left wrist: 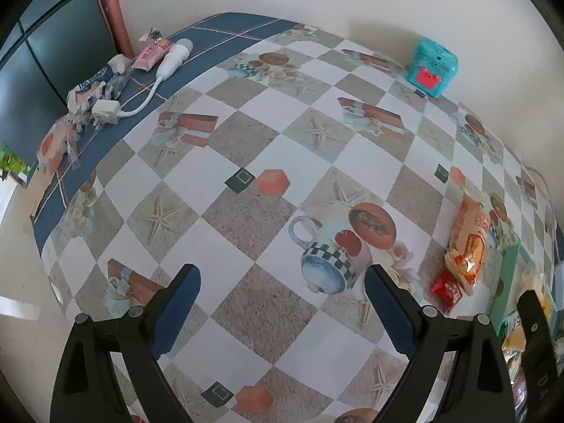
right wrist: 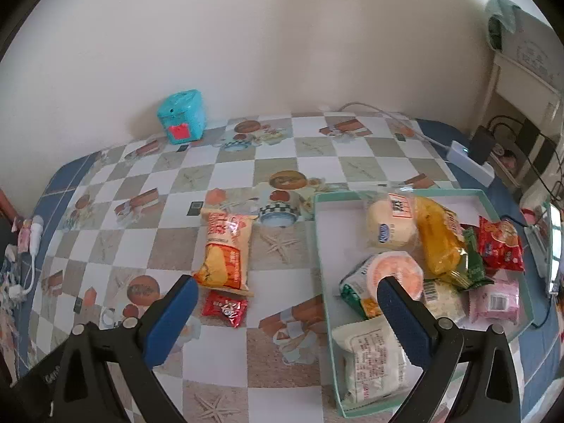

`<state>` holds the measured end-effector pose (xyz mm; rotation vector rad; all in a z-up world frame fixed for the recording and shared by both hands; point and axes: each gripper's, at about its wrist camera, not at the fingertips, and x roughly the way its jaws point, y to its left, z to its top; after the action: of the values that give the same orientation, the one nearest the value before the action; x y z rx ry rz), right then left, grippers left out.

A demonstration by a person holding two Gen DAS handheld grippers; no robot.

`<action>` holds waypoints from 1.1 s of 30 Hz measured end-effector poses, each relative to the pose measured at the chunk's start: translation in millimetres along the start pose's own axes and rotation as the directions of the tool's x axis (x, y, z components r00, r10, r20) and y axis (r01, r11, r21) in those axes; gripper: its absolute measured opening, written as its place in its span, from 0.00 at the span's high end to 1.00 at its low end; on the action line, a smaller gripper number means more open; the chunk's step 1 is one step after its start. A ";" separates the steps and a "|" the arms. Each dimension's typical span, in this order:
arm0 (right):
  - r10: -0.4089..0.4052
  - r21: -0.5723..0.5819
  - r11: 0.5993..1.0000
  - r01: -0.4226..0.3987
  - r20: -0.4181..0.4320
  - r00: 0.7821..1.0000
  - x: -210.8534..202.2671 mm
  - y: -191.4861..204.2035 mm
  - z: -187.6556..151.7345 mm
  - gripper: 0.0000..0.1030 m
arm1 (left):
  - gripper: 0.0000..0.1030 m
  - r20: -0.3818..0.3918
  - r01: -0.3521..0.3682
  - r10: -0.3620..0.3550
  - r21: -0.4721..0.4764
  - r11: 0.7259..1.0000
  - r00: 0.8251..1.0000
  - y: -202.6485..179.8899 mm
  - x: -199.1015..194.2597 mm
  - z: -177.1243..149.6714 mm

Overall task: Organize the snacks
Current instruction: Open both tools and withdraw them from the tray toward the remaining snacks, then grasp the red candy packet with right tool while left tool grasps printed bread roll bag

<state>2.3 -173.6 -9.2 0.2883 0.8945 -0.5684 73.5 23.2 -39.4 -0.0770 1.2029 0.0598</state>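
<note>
Left wrist view: the left claw (left wrist: 282, 313) hangs spread and empty over the checked worktop (left wrist: 246, 134). The orange snack bag (left wrist: 469, 243) and small red packet (left wrist: 447, 288) lie off to its right, outside the fingers.

Right wrist view: the right claw (right wrist: 287, 317) is also spread, pinching nothing. The orange snack bag (right wrist: 227, 250) and red packet (right wrist: 224, 307) lie just ahead of its left finger; the teal tray (right wrist: 322, 246), already holding several snacks, sits under its right finger. This claw looks better placed: centre over one loose packet, lower squarely, close across its narrow width, then carry it right into the tray.
</note>
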 end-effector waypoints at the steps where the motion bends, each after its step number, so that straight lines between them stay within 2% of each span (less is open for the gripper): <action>1: 0.003 -0.004 1.000 -0.003 -0.004 1.000 1.1 1.3 -0.7 0.00 | 0.08 -0.002 0.001 -0.001 -0.004 1.000 1.000 0.8 0.8 1.0; 12: 0.017 -0.037 0.999 -0.018 -0.010 1.000 11.5 13.6 -1.8 0.00 | 0.08 -0.012 0.006 -0.007 -0.029 1.000 1.000 3.1 9.9 14.2; 18: 0.051 -0.036 0.998 -0.051 -0.004 0.999 12.7 15.6 0.2 0.01 | 0.08 -0.053 0.062 -0.067 -0.079 0.995 0.996 7.3 23.3 32.5; 21: 0.057 -0.033 0.998 -0.057 -0.007 0.998 16.0 14.7 2.0 0.04 | 0.08 -0.052 0.096 -0.100 -0.071 0.993 0.994 3.9 26.0 40.1; 24: 0.073 -0.025 0.997 -0.074 -0.022 0.997 21.9 14.1 3.3 0.06 | 0.08 -0.046 0.102 -0.104 -0.043 0.994 0.993 -1.0 30.2 48.4; 29: 0.086 -0.043 0.995 -0.088 -0.046 0.995 36.6 17.1 5.1 0.19 | 0.08 -0.083 0.148 -0.151 -0.040 0.988 0.985 -3.6 40.9 56.6; 33: 0.091 -0.054 0.994 -0.096 -0.085 0.992 49.8 18.4 1.9 0.24 | 0.08 -0.097 0.148 -0.147 0.001 0.989 0.984 -14.9 46.0 58.6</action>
<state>38.7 -176.7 -47.7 0.3017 0.9705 -0.4453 145.8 14.0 -61.0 -0.1626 1.2912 -0.0795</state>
